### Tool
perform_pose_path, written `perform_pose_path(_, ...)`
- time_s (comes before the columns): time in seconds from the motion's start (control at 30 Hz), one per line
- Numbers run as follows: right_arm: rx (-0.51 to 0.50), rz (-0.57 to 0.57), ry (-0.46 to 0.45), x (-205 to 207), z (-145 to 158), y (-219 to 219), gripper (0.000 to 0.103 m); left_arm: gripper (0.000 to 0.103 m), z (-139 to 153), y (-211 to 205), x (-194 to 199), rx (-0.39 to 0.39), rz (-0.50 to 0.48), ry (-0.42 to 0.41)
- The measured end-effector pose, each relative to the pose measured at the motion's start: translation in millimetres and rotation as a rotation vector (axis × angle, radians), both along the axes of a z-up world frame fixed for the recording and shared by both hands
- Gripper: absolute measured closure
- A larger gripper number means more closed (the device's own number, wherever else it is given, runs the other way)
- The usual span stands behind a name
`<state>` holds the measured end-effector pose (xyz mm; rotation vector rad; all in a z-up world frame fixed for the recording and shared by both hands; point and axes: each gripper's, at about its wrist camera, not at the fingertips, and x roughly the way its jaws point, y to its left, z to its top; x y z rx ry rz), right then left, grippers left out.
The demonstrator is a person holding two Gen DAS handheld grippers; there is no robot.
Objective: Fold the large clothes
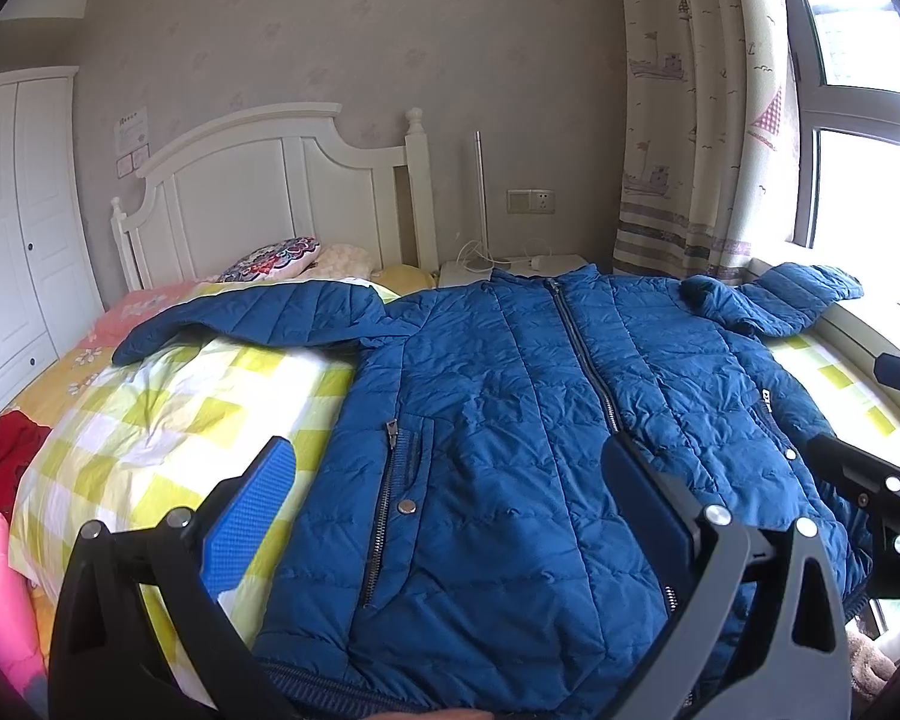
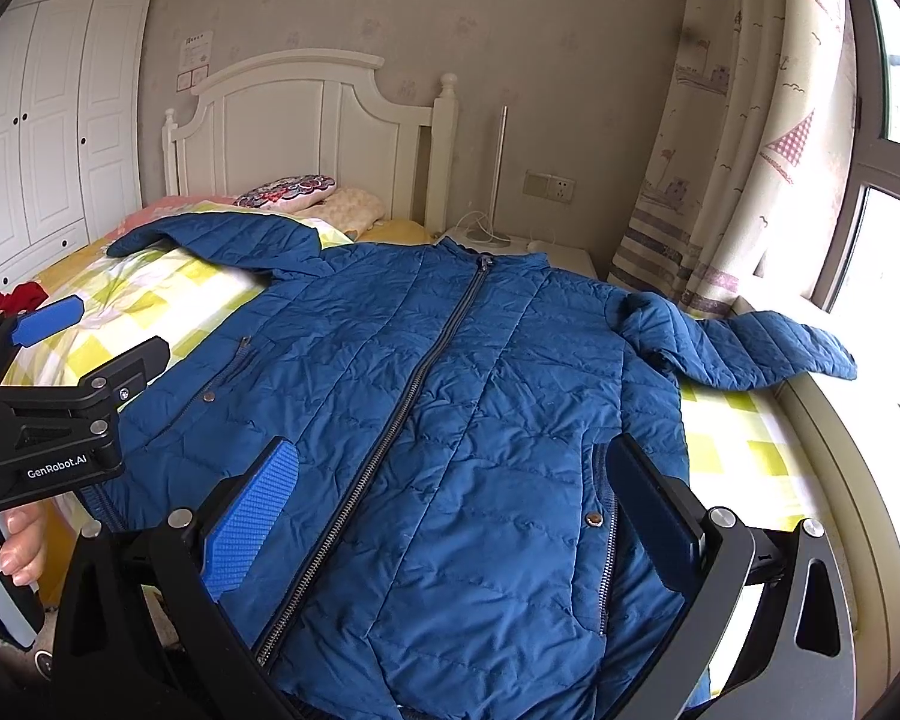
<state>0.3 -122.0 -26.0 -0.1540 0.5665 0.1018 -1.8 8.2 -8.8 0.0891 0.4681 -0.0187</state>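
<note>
On the bed: a blue quilted jacket (image 1: 510,420) lies front-up and spread flat over a yellow-and-white checked quilt (image 1: 168,420).
Jacket closure: the centre zip (image 2: 414,384) is done up from hem to collar.
Jacket sleeves: both are spread outward; one sleeve (image 1: 258,315) runs over the quilt toward the wardrobe side, the other sleeve (image 2: 750,342) reaches toward the window side of the bed.
Jacket pockets: a zipped pocket with a metal snap (image 1: 408,505) sits on each front panel.
Left gripper (image 1: 450,468): held above the hem end of the jacket; the fingers stand wide apart, nothing between them. The blue pad (image 1: 252,516) shows over the quilt edge, the dark finger over the jacket front.
Right gripper (image 2: 456,480): held above the hem end, near the zip; the fingers stand wide apart, nothing between them. The blue-padded finger (image 2: 249,516) lies left of the zip, the other to its right.
Contact: whether either gripper touches the fabric cannot be told from these views.
Cross view: the left gripper appears at the left edge of the right wrist view, with the person's hand (image 2: 21,546) on its handle.
Head of bed: white headboard (image 1: 270,192), a patterned cushion (image 1: 270,258) below it.
Surroundings: white wardrobe (image 2: 54,120), printed curtain (image 2: 738,150), window (image 1: 858,120), a red garment (image 1: 3,456) at the quilt's far side.
</note>
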Motion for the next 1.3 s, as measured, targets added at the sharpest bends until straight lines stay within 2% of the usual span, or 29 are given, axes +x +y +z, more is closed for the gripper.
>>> perform_pose_path(1.3, 0.005, 0.0, 0.003, 0.5, -3.7, 2.1, 0.004, 0.002, -2.1, 1.4, -0.8, 0.0, -0.002, 0.0)
